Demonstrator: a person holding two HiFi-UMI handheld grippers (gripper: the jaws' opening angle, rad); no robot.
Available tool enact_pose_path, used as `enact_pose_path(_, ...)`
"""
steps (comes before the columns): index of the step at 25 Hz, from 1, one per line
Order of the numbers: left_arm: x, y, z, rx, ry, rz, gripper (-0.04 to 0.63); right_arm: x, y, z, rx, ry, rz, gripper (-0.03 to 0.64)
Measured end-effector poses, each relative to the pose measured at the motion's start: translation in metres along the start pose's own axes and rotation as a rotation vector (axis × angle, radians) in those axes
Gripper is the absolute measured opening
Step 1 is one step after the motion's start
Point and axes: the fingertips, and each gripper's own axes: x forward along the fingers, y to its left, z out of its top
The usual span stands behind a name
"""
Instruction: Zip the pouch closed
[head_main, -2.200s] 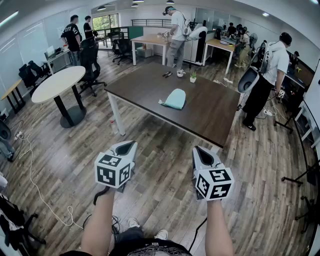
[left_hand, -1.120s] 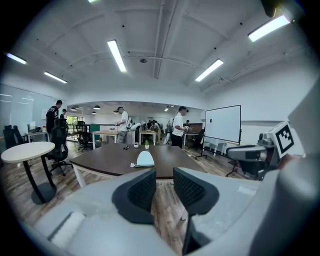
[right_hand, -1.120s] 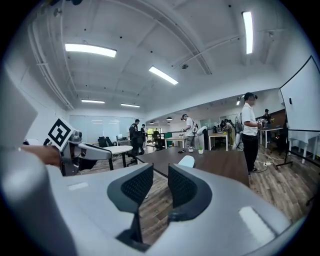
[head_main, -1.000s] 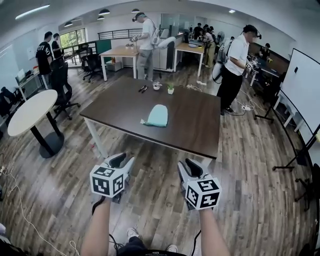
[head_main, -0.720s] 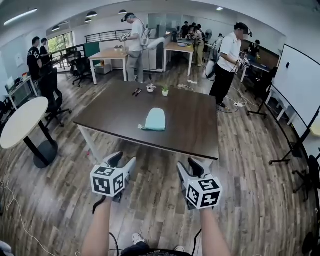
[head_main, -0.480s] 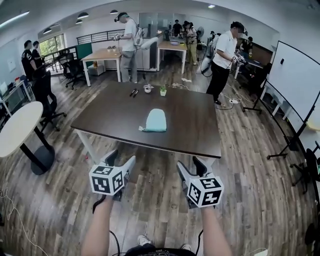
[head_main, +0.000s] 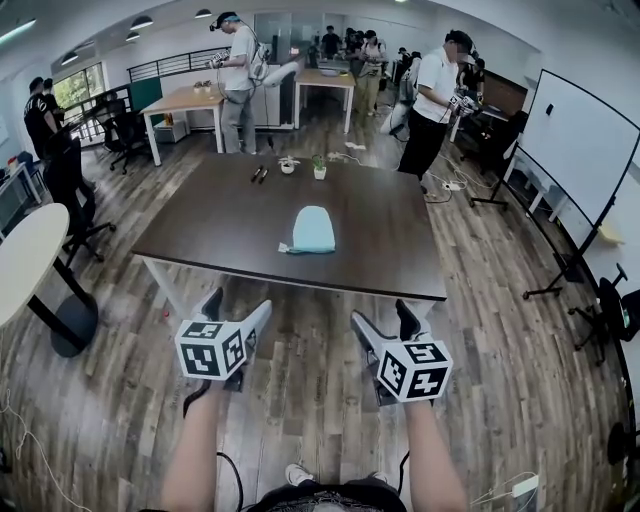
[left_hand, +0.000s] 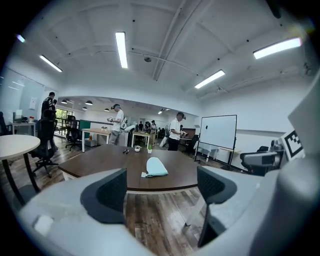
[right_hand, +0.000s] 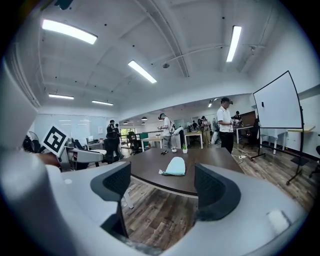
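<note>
The pale blue pouch (head_main: 314, 229) lies flat near the middle of the dark tabletop (head_main: 400, 250), well apart from both grippers. A small potted plant (head_main: 319, 168), a white cup (head_main: 288, 166) and two pens (head_main: 258, 174) sit toward the far edge. The left gripper (head_main: 235, 308) and the right gripper (head_main: 385, 322) are held side by side over the wooden floor (head_main: 300, 370), short of the tabletop's near edge and pointing toward the pouch; the left one's fingers (left_hand: 107, 192) and the right one's fingers (right_hand: 215, 192) are released and spreading wider, with nothing between them.
</note>
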Motion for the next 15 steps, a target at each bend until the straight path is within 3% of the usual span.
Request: enact_pose_path(15,0.003,0.043,0.000,0.009,0.022,0.003,0.465,0.040,0.022,0.009,0.000,-0.008,-0.019,0.413)
